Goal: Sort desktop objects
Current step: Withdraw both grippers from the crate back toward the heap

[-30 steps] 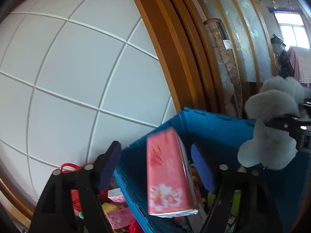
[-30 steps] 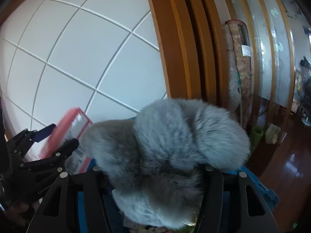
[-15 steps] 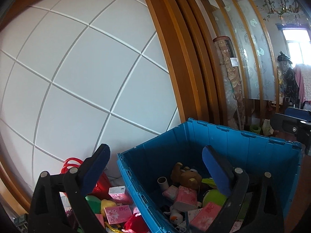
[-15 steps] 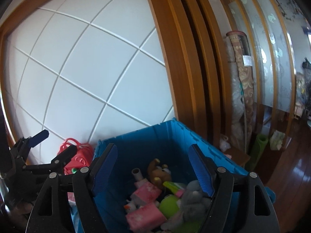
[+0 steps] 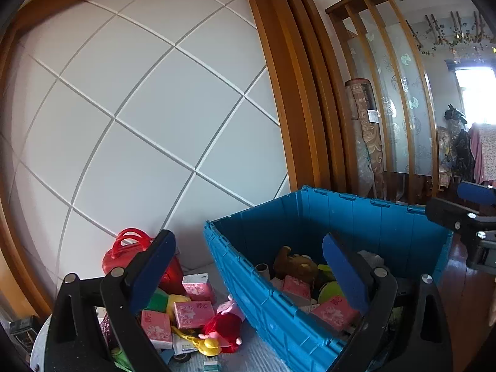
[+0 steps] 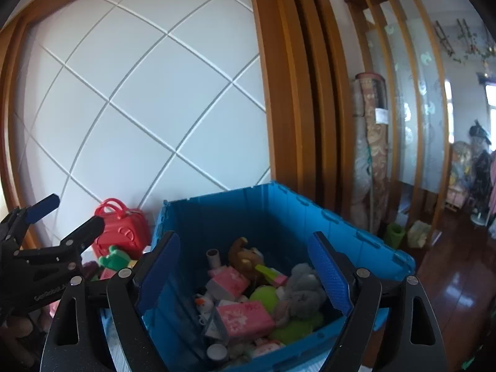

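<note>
Both hand-held grippers are empty: the left hand-held gripper (image 5: 248,269) gapes wide, and the right hand-held gripper (image 6: 245,266) has just been opening, over the blue crate (image 6: 235,207) where the grey plush toy (image 6: 302,288) lies among pink tissue packs (image 6: 245,317); their print is unreadable.

**Plastic, plush and polished wood**

Ribbed matt plastic for the blue crate (image 6: 279,214). Fluffy grey plush toy (image 6: 302,291) inside, beside glossy-wrapped pink packets (image 6: 245,317). Shiny hard plastic on the red case (image 6: 122,232). Smooth varnished wooden frame (image 5: 288,93); glossy, reflective wooden floor (image 6: 458,282).
</note>
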Demonstrator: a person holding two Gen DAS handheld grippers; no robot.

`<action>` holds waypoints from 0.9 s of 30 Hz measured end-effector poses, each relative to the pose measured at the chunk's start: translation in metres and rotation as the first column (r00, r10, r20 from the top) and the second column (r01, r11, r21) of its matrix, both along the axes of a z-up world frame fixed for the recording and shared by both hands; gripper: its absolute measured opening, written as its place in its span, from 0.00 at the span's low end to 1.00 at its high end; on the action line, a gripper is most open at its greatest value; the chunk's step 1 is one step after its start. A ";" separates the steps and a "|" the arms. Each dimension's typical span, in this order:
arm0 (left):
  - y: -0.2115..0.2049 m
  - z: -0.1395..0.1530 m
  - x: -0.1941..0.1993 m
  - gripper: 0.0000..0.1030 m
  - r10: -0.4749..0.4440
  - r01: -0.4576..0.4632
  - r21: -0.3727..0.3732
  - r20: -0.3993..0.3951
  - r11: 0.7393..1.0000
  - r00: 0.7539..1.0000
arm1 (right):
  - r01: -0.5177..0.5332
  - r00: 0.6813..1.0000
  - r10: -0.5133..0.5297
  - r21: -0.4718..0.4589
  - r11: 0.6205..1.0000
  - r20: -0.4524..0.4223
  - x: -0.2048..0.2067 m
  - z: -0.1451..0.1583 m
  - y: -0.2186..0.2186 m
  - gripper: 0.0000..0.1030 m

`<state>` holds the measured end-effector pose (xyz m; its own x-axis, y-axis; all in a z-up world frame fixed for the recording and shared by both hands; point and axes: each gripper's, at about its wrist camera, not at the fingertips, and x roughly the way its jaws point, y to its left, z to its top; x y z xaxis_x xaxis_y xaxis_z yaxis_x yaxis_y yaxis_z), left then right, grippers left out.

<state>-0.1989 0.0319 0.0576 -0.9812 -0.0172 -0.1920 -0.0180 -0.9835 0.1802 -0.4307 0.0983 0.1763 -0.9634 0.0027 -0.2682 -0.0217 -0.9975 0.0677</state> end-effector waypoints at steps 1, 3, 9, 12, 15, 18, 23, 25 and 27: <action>-0.009 -0.003 0.008 0.94 0.007 -0.007 -0.007 0.007 1.000 1.000 | 0.008 1.000 -0.008 0.006 1.000 -0.007 0.007 0.000 -0.008 0.86; -0.028 -0.009 0.024 0.94 0.013 -0.012 -0.006 0.020 1.000 1.000 | 0.017 1.000 -0.017 0.016 1.000 -0.015 0.021 0.001 -0.028 0.86; -0.091 -0.025 0.074 0.94 0.034 -0.034 0.005 0.044 0.999 0.998 | 0.004 1.000 -0.004 0.003 1.000 -0.008 0.063 -0.010 -0.091 0.87; -0.116 -0.033 0.096 0.94 0.046 -0.046 0.007 0.050 0.999 0.998 | -0.006 1.000 0.006 0.016 1.000 0.003 0.084 -0.020 -0.125 0.89; -0.134 -0.039 0.111 0.94 0.048 -0.048 0.010 0.054 0.999 0.997 | -0.013 1.000 0.013 0.047 0.999 0.005 0.103 -0.030 -0.153 0.91; -0.146 -0.048 0.122 0.94 0.056 -0.057 0.012 0.075 0.998 0.996 | -0.032 0.999 0.031 0.062 0.998 0.026 0.116 -0.040 -0.172 0.91; -0.154 -0.061 0.140 0.94 0.097 -0.097 -0.006 0.085 0.995 0.992 | -0.049 0.998 0.047 0.058 0.997 0.041 0.131 -0.049 -0.180 0.91; -0.153 -0.064 0.148 0.94 0.115 -0.114 -0.015 0.079 0.993 0.990 | -0.049 0.998 0.047 0.048 0.998 0.041 0.134 -0.051 -0.177 0.91; -0.150 -0.067 0.155 0.94 0.129 -0.128 -0.019 0.070 0.992 0.989 | -0.053 0.998 0.051 0.042 0.998 0.046 0.138 -0.055 -0.171 0.91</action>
<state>-0.0441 -0.1176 -0.0090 -0.9545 -0.1458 -0.2603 0.0954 -0.9758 0.1969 -0.2923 -0.0726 0.1211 -0.9496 -0.0344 -0.3115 0.0282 -0.9993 0.0244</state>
